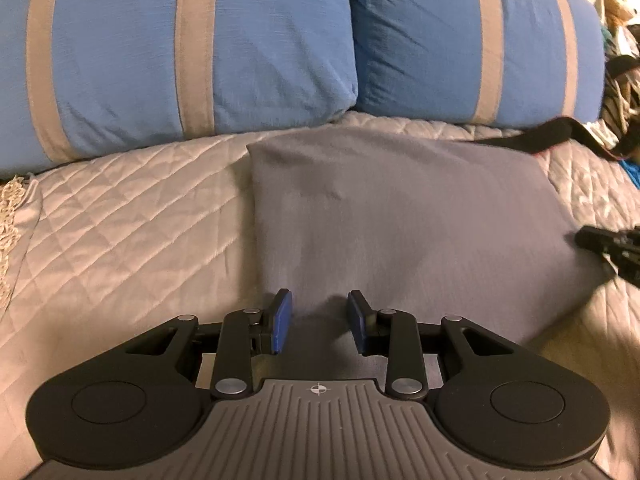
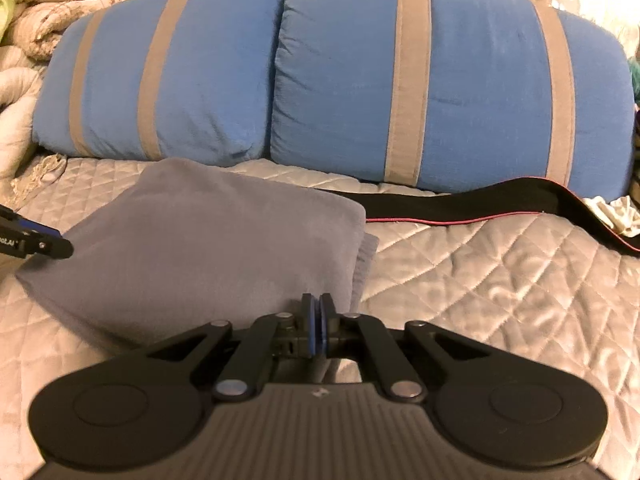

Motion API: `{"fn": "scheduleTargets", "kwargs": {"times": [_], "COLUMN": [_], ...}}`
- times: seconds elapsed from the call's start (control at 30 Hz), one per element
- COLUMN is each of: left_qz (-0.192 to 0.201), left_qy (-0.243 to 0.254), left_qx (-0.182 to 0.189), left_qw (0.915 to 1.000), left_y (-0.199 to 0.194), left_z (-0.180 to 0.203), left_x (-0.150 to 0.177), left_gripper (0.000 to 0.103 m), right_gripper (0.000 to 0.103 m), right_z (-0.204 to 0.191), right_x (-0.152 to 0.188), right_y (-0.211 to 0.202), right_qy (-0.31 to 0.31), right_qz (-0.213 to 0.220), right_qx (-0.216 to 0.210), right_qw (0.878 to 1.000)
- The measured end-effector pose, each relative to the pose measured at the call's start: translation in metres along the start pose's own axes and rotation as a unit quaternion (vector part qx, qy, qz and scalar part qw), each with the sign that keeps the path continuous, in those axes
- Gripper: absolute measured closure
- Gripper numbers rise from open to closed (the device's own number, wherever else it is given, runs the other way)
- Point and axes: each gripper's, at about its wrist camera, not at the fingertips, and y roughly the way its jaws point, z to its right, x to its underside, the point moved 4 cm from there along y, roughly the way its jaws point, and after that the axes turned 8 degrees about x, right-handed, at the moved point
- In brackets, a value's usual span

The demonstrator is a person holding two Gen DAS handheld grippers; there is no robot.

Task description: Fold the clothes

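A grey garment (image 1: 400, 220) lies folded into a rough rectangle on the quilted bedspread (image 1: 120, 232). My left gripper (image 1: 320, 318) is open at the garment's near edge, and grey cloth shows in the gap between its blue pads (image 1: 282, 320). In the right wrist view the same garment (image 2: 208, 240) lies left of centre. My right gripper (image 2: 319, 312) is shut over its near right corner, and no cloth shows between its pads. Each gripper appears in the other's view: the right gripper (image 1: 600, 242) at the garment's right side, the left gripper (image 2: 40, 242) at its left side.
Two blue pillows with grey stripes (image 1: 192, 52) (image 2: 460, 88) lie across the bed behind the garment. A black strap with a red edge (image 2: 480, 204) lies behind and to the right of it. Crumpled blankets (image 2: 44, 12) are piled at the far left, and mixed clutter (image 1: 624, 80) at the far right.
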Motion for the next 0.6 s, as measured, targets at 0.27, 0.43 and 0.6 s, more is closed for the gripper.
{"fn": "scheduleTargets", "kwargs": {"times": [0.27, 0.43, 0.6], "left_qz": [-0.011, -0.010, 0.007], "left_qy": [0.001, -0.014, -0.016], "left_qx": [-0.008, -0.001, -0.007], "left_qw": [0.9999, 0.9998, 0.9998], "left_y": [-0.024, -0.039, -0.057], "left_z": [0.005, 0.013, 0.023], "left_x": [0.034, 0.059, 0.081], "left_gripper": [0.073, 0.080, 0.086], "right_gripper": [0.087, 0.093, 0.093], "right_z": [-0.005, -0.010, -0.018], "right_x": [0.018, 0.032, 0.044], "right_y": [-0.027, -0.044, -0.059], "right_qy": [0.009, 0.014, 0.017], "right_qz": [-0.006, -0.007, -0.006], "right_qx": [-0.003, -0.008, -0.012], "right_qw": [1.000, 1.000, 1.000]}}
